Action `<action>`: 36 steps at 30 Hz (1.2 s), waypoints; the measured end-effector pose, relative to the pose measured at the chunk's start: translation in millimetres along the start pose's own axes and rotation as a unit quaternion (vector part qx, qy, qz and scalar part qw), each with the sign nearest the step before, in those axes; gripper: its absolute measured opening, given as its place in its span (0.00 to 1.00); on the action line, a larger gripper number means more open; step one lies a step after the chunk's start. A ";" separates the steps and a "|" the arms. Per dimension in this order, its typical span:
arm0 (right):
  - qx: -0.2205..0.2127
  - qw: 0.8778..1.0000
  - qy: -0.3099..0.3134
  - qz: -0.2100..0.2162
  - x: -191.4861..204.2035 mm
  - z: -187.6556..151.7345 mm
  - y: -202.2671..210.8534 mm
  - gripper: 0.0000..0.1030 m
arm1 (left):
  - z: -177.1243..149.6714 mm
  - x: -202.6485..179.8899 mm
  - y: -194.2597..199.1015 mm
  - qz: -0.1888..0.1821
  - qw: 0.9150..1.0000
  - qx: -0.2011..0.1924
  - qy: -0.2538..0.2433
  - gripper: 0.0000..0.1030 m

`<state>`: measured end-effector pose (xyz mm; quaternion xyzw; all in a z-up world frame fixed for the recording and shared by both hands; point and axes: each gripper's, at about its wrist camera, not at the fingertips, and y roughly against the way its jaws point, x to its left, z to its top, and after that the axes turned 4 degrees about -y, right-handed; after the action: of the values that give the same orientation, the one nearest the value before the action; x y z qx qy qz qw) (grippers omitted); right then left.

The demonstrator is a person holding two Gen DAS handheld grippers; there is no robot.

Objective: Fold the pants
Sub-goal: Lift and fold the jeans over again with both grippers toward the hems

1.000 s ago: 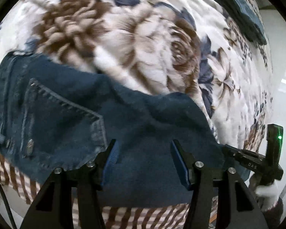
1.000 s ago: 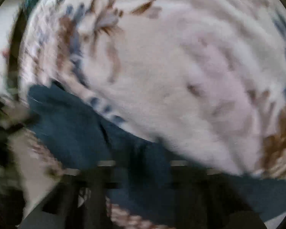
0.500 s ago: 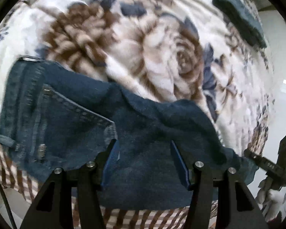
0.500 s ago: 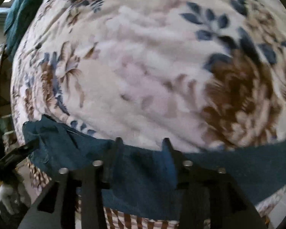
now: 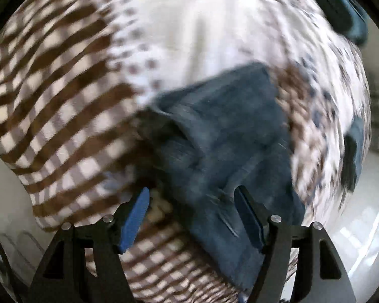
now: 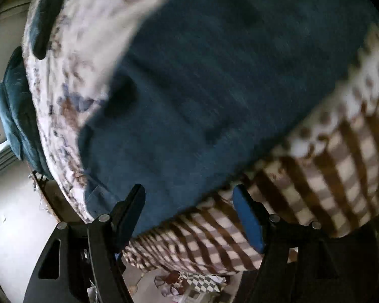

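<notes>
floral blanket (image 5: 209, 25) with checked edge under everything, jeans (image 5: 230, 136) now a folded bundle on it instead of spread out, both my hands angled steeply down, left gripper (image 5: 192, 217) and right gripper (image 6: 189, 214) opening, pads off the denim, both views swung round and blurry
</notes>
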<state>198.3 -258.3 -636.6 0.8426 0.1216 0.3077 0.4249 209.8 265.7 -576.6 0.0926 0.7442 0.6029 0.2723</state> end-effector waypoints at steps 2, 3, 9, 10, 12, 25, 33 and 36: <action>-0.021 1.000 -0.005 0.014 -3.5 -1.8 -7.7 0.58 | 7.1 10.2 -8.5 -0.014 1.000 -0.004 0.014 0.66; -0.035 0.999 -0.004 0.023 -2.2 -1.7 -9.9 0.46 | 10.6 11.6 -13.2 -0.020 1.000 -0.006 0.014 0.66; -0.079 0.997 0.003 -0.008 6.7 -11.3 -6.3 0.09 | 12.6 -20.4 -12.7 0.043 0.996 -0.046 -0.066 0.24; -0.086 0.996 0.010 -0.010 8.5 -15.4 -0.3 0.09 | 11.5 -22.3 -8.1 0.050 0.994 -0.055 -0.076 0.23; -0.092 0.995 0.027 -0.007 14.4 -22.2 11.6 0.09 | 11.3 -22.3 -3.8 0.052 0.993 -0.057 -0.087 0.22; 0.004 0.996 0.056 -0.062 -2.8 -2.1 -25.7 0.31 | 13.8 -7.1 -2.8 0.057 0.991 -0.029 -0.115 0.31; -0.018 0.965 0.236 -0.117 67.6 -6.7 41.1 0.61 | -60.2 -86.0 27.9 0.055 0.967 -0.022 -0.248 0.52; -0.049 0.933 0.329 -0.134 112.5 18.3 43.6 0.60 | -79.3 -135.9 -0.7 0.016 0.961 0.020 -0.276 0.54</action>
<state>295.1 -244.1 -563.6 0.6480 0.3509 0.5138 0.4393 282.3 135.0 -527.4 0.2726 0.6507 0.5427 0.4558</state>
